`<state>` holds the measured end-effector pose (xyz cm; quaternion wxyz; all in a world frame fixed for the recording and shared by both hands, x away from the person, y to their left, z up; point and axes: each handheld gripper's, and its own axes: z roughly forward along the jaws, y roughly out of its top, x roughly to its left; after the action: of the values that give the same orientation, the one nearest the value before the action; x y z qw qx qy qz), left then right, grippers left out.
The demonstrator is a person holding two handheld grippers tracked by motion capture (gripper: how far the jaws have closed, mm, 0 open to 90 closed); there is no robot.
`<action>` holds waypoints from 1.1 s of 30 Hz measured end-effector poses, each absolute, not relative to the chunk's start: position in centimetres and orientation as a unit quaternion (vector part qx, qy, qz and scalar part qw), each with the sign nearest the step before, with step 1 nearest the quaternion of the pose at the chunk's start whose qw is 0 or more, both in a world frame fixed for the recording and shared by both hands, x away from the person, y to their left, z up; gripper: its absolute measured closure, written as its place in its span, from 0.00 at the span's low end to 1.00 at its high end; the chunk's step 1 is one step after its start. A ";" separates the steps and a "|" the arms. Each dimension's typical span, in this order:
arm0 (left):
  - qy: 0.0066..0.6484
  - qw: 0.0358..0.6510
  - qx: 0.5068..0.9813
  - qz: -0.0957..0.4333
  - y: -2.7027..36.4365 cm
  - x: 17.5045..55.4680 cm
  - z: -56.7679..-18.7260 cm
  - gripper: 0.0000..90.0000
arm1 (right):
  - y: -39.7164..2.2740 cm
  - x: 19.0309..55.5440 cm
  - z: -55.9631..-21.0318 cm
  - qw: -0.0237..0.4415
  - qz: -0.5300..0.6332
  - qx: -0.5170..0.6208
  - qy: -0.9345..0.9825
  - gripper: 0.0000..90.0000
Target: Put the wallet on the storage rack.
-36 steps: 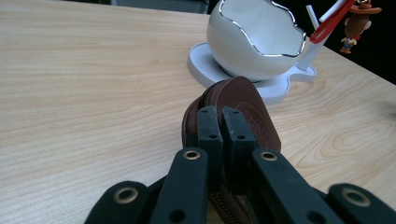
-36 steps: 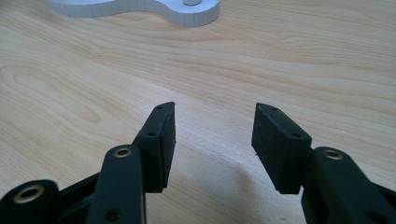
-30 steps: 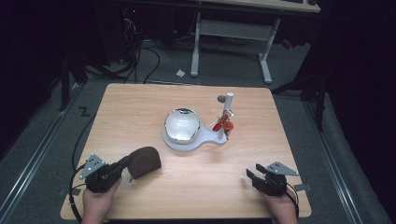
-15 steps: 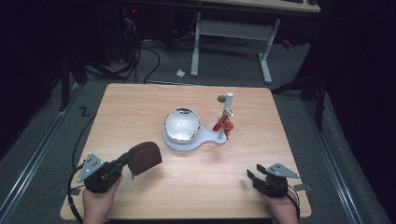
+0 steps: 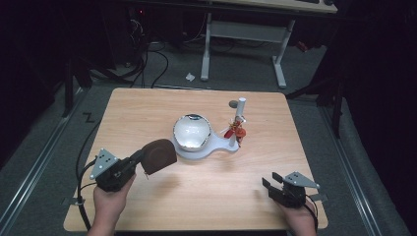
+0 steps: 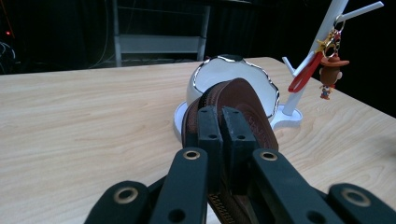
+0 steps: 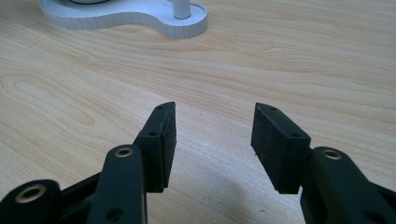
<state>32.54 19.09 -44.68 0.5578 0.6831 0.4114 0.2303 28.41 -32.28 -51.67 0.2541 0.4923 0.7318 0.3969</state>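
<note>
Beside white dish (image 5: 192, 132) and keyring stand (image 5: 238, 118), left claw (image 5: 139, 161) grasping brown pouch (image 5: 158, 155), right claw (image 5: 269, 184) released.

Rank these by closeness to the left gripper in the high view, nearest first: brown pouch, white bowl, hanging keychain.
1. Brown pouch, clamped in the left gripper.
2. White bowl, up and right of it on the white stand.
3. Keychain, farther right, hanging from the post.

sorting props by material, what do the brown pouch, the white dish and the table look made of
Brown pouch: looks like leather or faux leather, matte, with stitched edges and a zipper; which one is unclear.
White dish: likely glazed ceramic, glossy white with a shiny, metallic-looking wavy rim.
Table: light wood or wood-look laminate, with visible grain and a smooth finish.
</note>
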 end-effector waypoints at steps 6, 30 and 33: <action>0.409 0.553 0.688 0.229 17.9 33.8 -44.0 0.97 | -32.5 28.4 -51.6 0.251 0.402 0.494 0.729 0.56; 0.420 0.512 0.713 0.232 14.6 39.5 -42.2 0.97 | -32.5 28.4 -51.6 0.247 0.406 0.490 0.731 0.56; 0.422 0.504 0.717 0.230 14.0 40.1 -42.1 0.97 | -32.6 28.4 -51.6 0.245 0.405 0.490 0.732 0.56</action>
<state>40.15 14.04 -42.10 0.5041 0.7174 0.4221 0.2303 28.42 -32.56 -51.61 0.2453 0.4896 0.7321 0.4051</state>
